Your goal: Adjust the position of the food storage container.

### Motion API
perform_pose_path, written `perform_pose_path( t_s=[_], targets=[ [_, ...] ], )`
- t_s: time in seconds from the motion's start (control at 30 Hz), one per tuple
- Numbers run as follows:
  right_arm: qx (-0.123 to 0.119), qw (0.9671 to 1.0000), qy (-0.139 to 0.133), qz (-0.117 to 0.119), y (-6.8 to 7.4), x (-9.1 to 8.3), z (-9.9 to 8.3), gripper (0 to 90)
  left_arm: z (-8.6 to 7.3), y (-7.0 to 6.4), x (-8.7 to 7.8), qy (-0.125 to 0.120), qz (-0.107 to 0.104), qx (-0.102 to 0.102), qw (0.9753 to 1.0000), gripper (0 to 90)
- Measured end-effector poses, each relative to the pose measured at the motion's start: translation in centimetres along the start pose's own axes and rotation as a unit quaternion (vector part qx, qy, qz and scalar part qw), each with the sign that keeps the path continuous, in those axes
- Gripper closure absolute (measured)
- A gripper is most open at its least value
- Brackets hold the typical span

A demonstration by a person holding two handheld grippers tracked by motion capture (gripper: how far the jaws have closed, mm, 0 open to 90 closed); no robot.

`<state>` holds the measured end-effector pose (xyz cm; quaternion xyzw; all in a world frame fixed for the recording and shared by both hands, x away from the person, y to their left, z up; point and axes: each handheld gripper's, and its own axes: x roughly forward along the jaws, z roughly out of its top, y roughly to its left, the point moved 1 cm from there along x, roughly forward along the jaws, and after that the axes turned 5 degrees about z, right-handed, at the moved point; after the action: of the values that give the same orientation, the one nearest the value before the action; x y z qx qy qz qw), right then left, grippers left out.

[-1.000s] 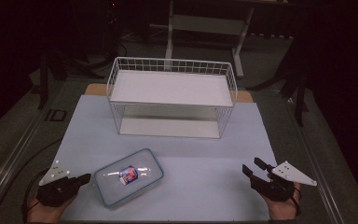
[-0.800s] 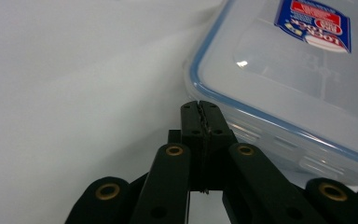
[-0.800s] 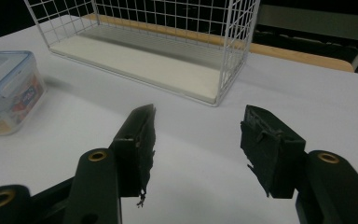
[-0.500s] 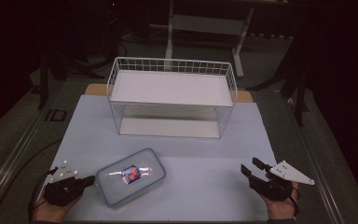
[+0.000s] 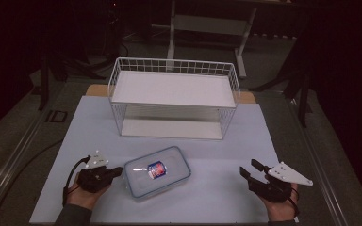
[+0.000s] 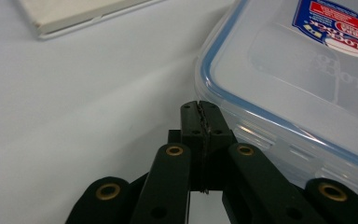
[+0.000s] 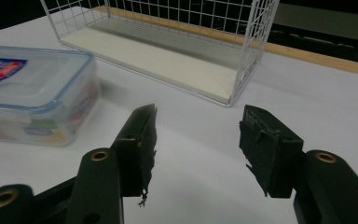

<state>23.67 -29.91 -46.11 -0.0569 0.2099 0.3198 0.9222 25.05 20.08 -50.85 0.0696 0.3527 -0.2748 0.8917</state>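
Note:
A clear plastic food box (image 5: 156, 173) with a blue-edged lid and a red and blue label lies on the pale table sheet, in front of a white wire shelf rack (image 5: 173, 98). My left gripper (image 5: 117, 171) rests just left of the box, shut with nothing between its jaws; in the left gripper view its tips (image 6: 200, 116) sit right beside the box (image 6: 298, 74) wall. My right gripper (image 5: 250, 170) lies at the right, well apart from the box, with its jaws open and empty (image 7: 198, 133). The box (image 7: 32, 93) appears at the left of the right gripper view.
The wire rack (image 7: 177, 42) has an upper white board and a lower one on the table. A wooden table edge (image 5: 248, 97) shows behind the sheet. Dark floor and furniture legs surround the table.
My left gripper has turned and slid right toward the box, ending beside its left wall. The right gripper has barely moved.

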Motion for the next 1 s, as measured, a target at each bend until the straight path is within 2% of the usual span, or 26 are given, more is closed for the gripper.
perform_pose_path(
  t_s=[0.3, 0.37, 0.53, 0.6, 0.77, 0.83, 0.9, 1.0],
  targets=[
    [-0.008, 0.9999, 0.007, 0.013, 0.6, 0.7, 0.1, 45.7, 2.0, -1.9, 3.0, -0.016, -0.007, -0.013, 0.9998, 89.7],
    [-0.011, 0.9997, 0.010, 0.016, 0.9, 0.9, 0.1, 45.7, 2.2, -2.2, 3.5, -0.019, -0.010, -0.023, 0.9995, 89.7],
    [-0.014, 0.9996, 0.013, 0.022, 1.0, 1.1, 0.1, 48.6, 1.9, -2.3, 2.6, -0.023, -0.007, -0.019, 0.9995, 89.6],
    [-0.016, 0.9993, 0.015, 0.031, 0.9, 1.1, 0.0, 53.0, 1.5, -2.4, 1.8, -0.025, -0.019, -0.022, 0.9993, 89.6],
    [-0.018, 0.9992, 0.019, 0.031, 1.0, 1.4, 0.1, 53.6, 0.5, -3.8, 0.6, -0.013, -0.035, 0.015, 0.9992, 89.6],
    [-0.018, 0.9992, 0.020, 0.031, 1.1, 1.6, 0.1, 53.2, 0.2, -4.4, 0.4, -0.006, -0.033, 0.029, 0.9990, 89.6],
    [-0.018, 0.9991, 0.020, 0.032, 1.1, 1.8, 0.1, 53.1, 0.3, -4.8, 0.3, -0.006, -0.031, 0.039, 0.9987, 89.6],
    [-0.018, 0.9990, 0.022, 0.034, 1.1, 2.0, 0.2, 53.1, 0.5, -4.9, 0.7, -0.008, -0.033, 0.042, 0.9985, 89.6]
  ],
)
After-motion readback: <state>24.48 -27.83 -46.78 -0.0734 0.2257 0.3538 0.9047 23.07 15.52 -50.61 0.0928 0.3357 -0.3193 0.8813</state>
